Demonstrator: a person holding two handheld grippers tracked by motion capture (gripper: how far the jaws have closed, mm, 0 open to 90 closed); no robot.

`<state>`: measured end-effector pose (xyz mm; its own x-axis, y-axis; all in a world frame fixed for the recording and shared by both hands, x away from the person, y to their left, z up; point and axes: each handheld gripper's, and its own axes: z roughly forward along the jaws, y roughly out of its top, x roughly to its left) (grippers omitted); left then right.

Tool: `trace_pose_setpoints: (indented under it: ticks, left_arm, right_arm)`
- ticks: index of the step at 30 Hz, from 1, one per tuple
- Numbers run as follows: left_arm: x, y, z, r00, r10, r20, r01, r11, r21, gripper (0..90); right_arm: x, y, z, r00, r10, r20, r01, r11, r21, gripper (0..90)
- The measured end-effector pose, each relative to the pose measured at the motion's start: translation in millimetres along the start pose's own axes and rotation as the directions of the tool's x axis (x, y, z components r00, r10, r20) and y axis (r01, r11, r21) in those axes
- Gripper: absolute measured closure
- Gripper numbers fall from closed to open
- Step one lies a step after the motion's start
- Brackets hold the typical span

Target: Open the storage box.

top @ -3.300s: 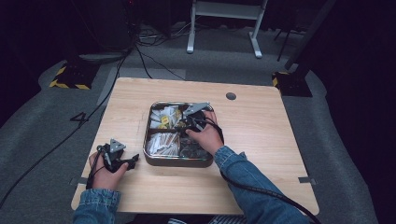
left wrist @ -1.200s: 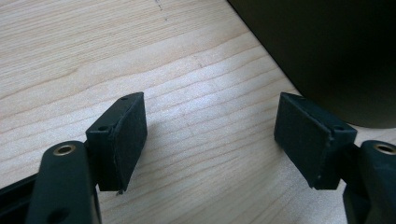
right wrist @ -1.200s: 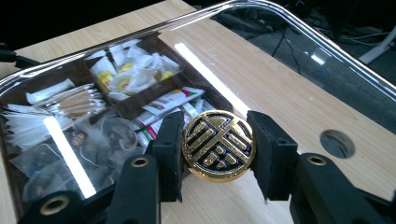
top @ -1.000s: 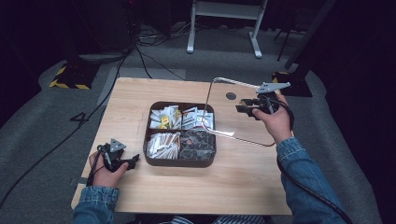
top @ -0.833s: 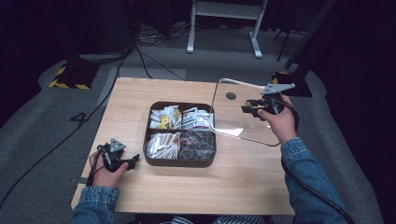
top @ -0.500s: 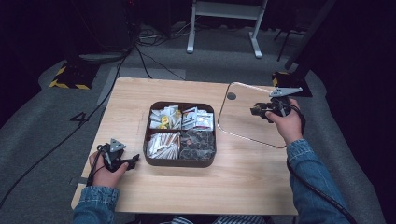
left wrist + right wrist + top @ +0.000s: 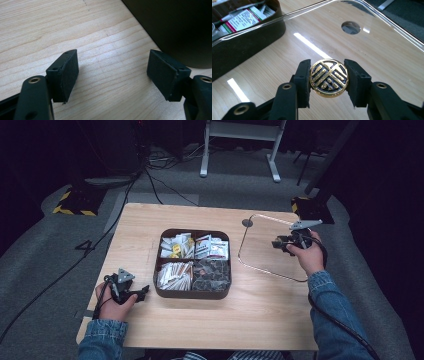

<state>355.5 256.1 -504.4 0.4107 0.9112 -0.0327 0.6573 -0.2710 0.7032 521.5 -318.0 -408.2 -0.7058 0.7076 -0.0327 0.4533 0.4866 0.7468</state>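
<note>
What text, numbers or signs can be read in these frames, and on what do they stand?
"4": marked on the grey floor, left of the table.
Gold emblem like a stylised character: on the lid knob held in the right gripper; I cannot read it.
Print on the packets in the box: too blurred.

Left gripper [image 7: 142, 292]: I see it low at my near left in my left hand [image 7: 114, 302], jaws spread wide, nothing between them. Right gripper [image 7: 328, 82]: raised at far right in my right hand [image 7: 306, 254], denim-sleeved forearm extended, jaws clamped on a round knob [image 7: 329, 78].
</note>
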Motion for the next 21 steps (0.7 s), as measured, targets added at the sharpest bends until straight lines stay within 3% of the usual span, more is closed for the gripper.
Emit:
trace_pose_setpoints:
  ticks: [21]
  left_arm:
    - [0.0,0.0,0.0,1.0,0.0,0.0,0.0,1.0,0.0,26.0]
  right_arm:
    - [4.3,-35.7,32.3,0.9987,0.008,-0.05,-0.005,0.999,0.053,59.0]
